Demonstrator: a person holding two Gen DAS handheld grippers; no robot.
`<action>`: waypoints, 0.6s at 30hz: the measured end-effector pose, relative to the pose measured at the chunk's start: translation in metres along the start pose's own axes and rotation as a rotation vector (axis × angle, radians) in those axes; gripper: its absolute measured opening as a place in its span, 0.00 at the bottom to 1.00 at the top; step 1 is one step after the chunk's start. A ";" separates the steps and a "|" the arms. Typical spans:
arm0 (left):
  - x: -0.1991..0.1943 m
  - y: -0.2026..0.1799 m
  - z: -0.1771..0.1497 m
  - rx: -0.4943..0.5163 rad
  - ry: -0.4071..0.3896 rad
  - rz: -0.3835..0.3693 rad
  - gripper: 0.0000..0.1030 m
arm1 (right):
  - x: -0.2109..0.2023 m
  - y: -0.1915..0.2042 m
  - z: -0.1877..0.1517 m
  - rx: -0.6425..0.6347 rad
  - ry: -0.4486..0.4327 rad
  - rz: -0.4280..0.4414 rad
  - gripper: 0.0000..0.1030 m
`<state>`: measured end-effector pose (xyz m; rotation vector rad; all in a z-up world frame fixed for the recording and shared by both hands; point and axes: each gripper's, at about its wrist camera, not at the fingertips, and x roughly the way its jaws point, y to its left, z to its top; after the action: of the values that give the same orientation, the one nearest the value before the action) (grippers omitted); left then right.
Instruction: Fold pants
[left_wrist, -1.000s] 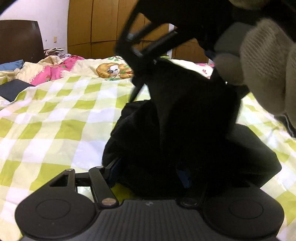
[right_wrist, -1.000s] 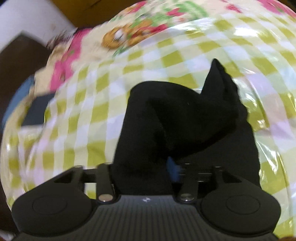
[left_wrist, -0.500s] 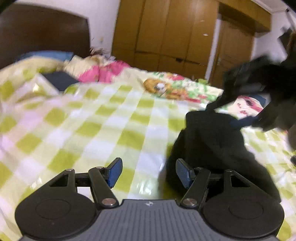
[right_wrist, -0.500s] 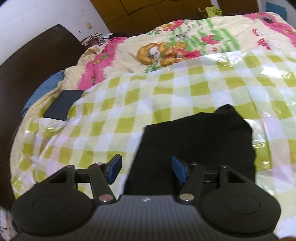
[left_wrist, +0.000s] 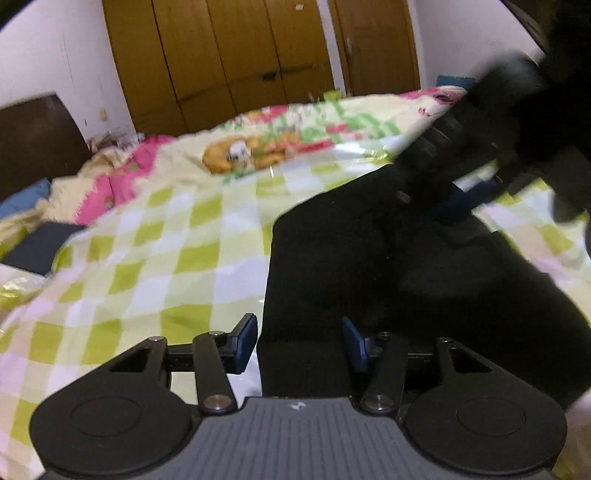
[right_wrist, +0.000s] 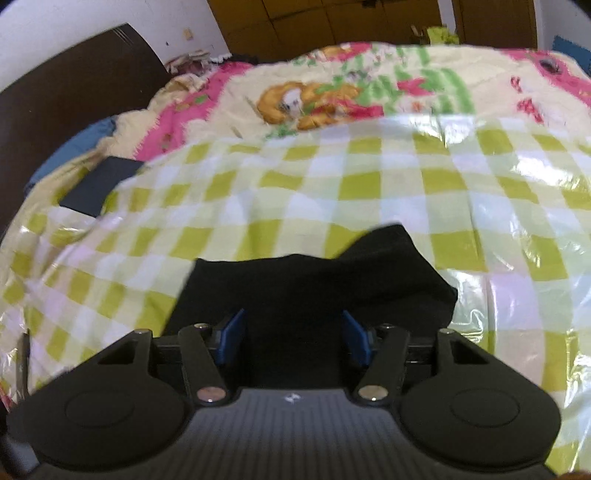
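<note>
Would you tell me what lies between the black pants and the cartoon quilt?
Only bare checked sheet separates pants from quilt, seen in the right wrist view.

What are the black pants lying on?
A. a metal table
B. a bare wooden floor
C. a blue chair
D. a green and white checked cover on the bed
D: the black pants lie bunched on the green and white checked cover, which is spread over the bed.
</note>
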<state>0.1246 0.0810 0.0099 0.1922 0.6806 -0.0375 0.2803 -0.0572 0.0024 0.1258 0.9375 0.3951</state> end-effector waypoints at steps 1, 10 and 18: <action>0.005 0.005 0.002 -0.018 0.015 -0.004 0.68 | 0.007 -0.006 -0.001 0.012 0.014 -0.013 0.58; -0.014 0.002 0.020 -0.003 -0.023 0.083 0.78 | -0.004 -0.012 -0.009 -0.044 -0.052 -0.032 0.57; -0.018 -0.010 0.027 0.035 -0.034 0.128 0.78 | -0.024 -0.014 -0.013 -0.066 -0.081 -0.041 0.57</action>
<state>0.1265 0.0660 0.0399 0.2674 0.6330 0.0698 0.2606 -0.0800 0.0091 0.0614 0.8452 0.3798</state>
